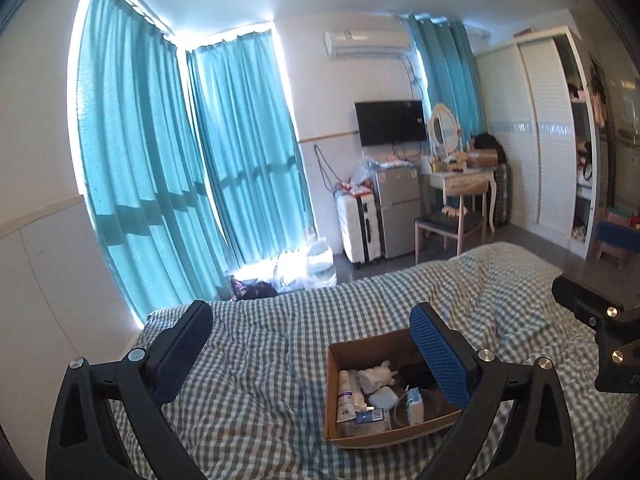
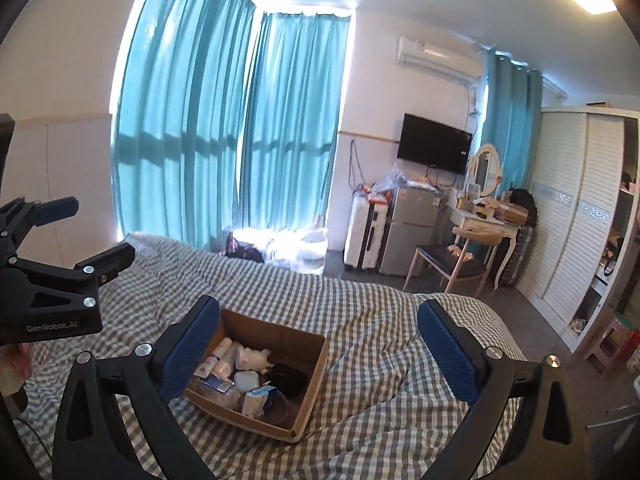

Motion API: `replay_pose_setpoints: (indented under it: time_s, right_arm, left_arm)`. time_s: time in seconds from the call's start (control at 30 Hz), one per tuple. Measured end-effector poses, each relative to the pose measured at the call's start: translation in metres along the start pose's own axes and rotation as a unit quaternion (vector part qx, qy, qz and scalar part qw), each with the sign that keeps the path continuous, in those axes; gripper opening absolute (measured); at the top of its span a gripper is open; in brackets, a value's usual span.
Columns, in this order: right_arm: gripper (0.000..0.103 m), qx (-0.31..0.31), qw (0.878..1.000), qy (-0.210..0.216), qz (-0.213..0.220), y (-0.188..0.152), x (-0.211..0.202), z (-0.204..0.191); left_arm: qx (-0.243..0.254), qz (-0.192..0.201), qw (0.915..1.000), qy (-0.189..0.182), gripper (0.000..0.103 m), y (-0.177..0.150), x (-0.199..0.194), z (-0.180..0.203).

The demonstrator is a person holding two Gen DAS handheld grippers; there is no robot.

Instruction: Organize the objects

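**Two wide grippers, one full box**

Two grippers up over the bed, both spread wide, nothing held in either. Left gripper (image 1: pixel 308 320) with black and blue pads far apart; right gripper (image 2: pixel 320 314) just the same.

Down on the grey and white checked bed cover (image 1: pixel 260 360), a brown cardboard box (image 1: pixel 332 392) with its top open. Sits low and near, between the two grippers: toward the right finger in the left wrist view, toward the left finger in the right wrist view. Long side of the box running from near to far. Hard to tell which gripper is closer; looks about even.

Packed inside, all touching:
- a white tube (image 1: pixel 345 396) along the left wall
- a small white toy figure (image 1: pixel 376 376) at the far end
- a pale blue rounded case (image 1: pixel 382 398) in the middle
- a little blue and white carton (image 1: pixel 414 404) standing up
- something black (image 2: pixel 288 376) at the far right, too dark to name

Probably a reach down and in next, with little room between things for a finger.
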State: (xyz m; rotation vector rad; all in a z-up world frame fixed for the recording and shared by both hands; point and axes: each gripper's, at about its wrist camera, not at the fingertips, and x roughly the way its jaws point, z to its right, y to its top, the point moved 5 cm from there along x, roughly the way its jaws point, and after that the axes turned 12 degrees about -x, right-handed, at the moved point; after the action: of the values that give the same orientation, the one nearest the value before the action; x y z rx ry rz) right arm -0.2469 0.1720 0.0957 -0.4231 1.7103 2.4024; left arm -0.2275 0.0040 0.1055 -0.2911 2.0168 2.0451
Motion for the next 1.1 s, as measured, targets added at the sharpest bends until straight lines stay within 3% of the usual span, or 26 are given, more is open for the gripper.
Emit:
replay_pose_setpoints:
  time_s: [0.33,0.57,0.7,0.93,1.1]
  right_arm:
    - [0.102,0.031,0.999,-0.004,0.029,-0.03,-0.059,-0.016]
    - [0.102,0.026,0.999,-0.03,0.036,-0.075,-0.083,-0.025]
    - [0.102,0.03,0.999,-0.028,0.034,-0.102,-0.084,-0.036]
    - [0.102,0.043,0.998,-0.027,0.029,-0.145,-0.076,-0.047]
    - [0.102,0.05,0.998,-0.021,0.016,-0.155,-0.067,-0.051]
  left_arm:
    - [-0.031,0.034,0.9989,-0.005,0.103,-0.025,-0.068,-0.002]
    - [-0.045,0.051,0.9975,0.02,0.103,-0.067,-0.1,-0.012]
    - [-0.065,0.042,0.9963,0.038,0.103,-0.1,-0.104,-0.027]
    - [-0.056,0.026,0.9962,0.062,0.103,-0.151,-0.094,-0.043]
    - [-0.04,0.015,0.9967,0.07,0.103,-0.166,-0.087,-0.04]
